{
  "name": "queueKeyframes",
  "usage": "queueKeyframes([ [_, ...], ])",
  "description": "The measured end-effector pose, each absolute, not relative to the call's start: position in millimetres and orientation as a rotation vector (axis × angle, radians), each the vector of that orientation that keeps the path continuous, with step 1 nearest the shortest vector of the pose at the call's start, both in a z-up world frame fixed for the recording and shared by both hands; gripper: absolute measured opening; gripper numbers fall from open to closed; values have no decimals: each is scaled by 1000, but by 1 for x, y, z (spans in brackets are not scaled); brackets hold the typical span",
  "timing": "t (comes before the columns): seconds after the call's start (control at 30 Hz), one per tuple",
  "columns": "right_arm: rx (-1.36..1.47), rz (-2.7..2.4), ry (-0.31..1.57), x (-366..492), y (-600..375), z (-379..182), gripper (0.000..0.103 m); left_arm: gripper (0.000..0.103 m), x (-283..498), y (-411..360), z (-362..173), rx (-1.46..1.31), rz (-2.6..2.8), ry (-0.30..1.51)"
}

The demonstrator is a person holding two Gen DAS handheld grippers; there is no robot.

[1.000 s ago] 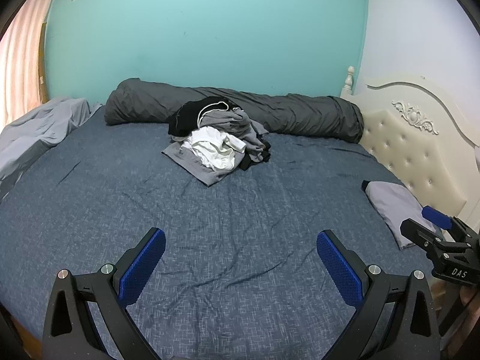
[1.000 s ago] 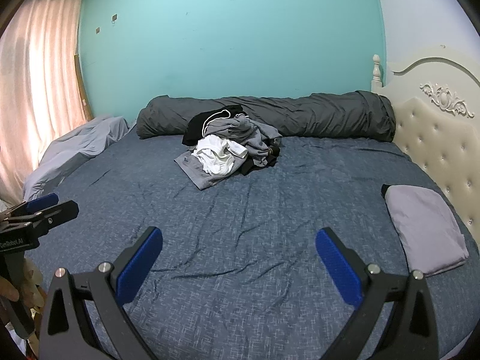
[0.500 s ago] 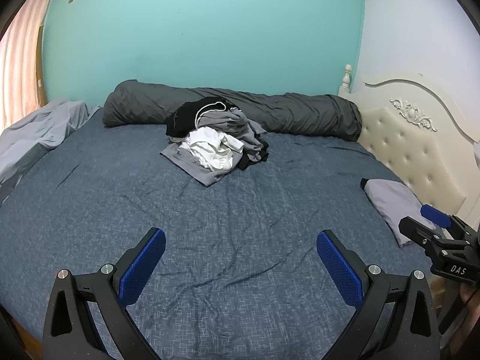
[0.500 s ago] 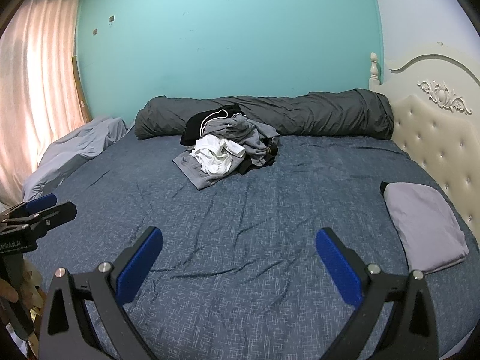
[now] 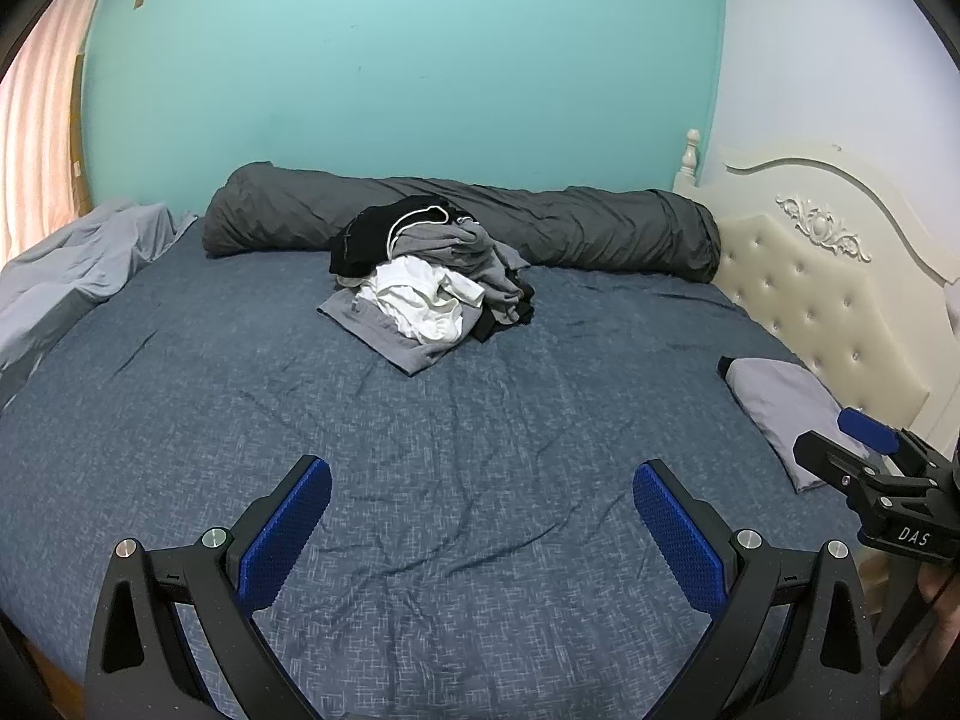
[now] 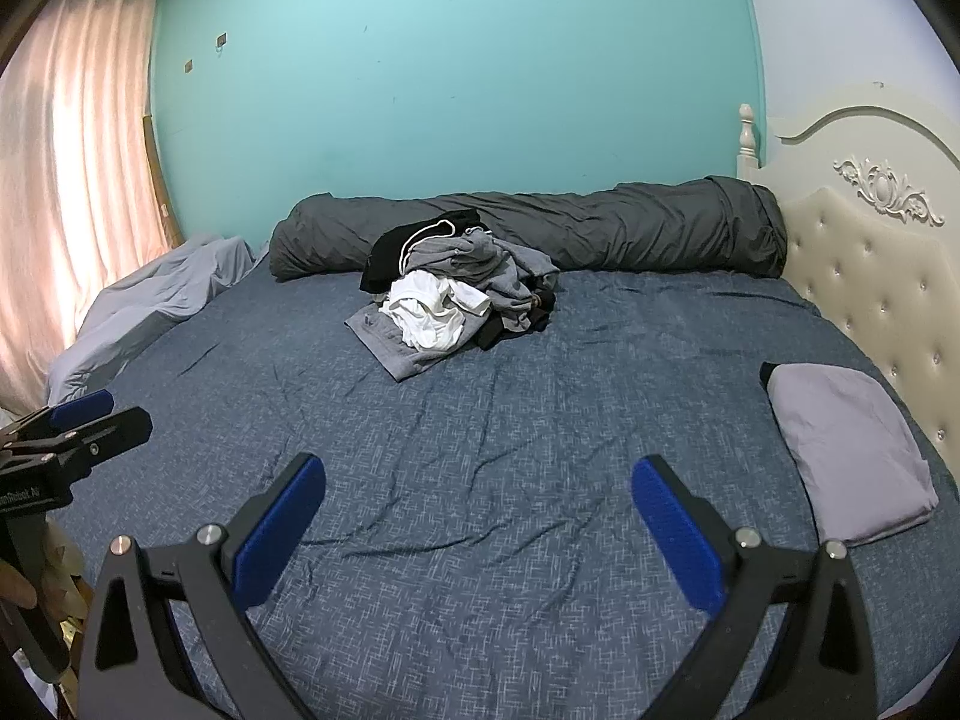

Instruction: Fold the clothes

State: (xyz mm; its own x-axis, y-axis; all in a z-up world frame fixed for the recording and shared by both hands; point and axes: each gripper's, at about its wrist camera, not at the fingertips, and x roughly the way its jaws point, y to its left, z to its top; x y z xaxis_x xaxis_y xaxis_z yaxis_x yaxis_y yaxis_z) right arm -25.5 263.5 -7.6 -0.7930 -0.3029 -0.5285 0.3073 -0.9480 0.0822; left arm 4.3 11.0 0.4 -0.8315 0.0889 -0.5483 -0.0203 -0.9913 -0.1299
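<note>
From the left wrist view, the left tool (image 5: pixel 480 516) hangs over the near part of the bed with the wrinkled dark blue sheet (image 5: pixel 420 468), its blue-padded fingers spread wide and nothing between them. The heap of unfolded clothes, black, grey and white (image 5: pixel 432 282), lies well ahead, just in front of the long dark grey rolled duvet (image 5: pixel 600 228). A folded pale lilac garment (image 5: pixel 780 408) sits near the cream tufted headboard (image 5: pixel 810 312), and the right tool (image 5: pixel 864 450) shows at that edge; from this view I cannot tell how far it is open.

From the right wrist view, the right tool (image 6: pixel 477 510) is likewise wide open and empty above bare sheet. The heap (image 6: pixel 456 300) is far off toward the duvet (image 6: pixel 600 234); the folded garment (image 6: pixel 852 450) lies close on the right.

The step in hand looks like reaching for the next garment. It would go best to take one piece only, probably the white top layer or the flat grey piece's near corner, pinching a hem rather than a bunch, then drag it onto the open sheet in front.
</note>
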Motion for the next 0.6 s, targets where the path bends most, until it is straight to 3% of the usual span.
queueKeyframes([
  [0.6, 799, -2701, 12, -27, 263, -4, 103, 103, 4, 11, 2, -896, 2941, -180],
])
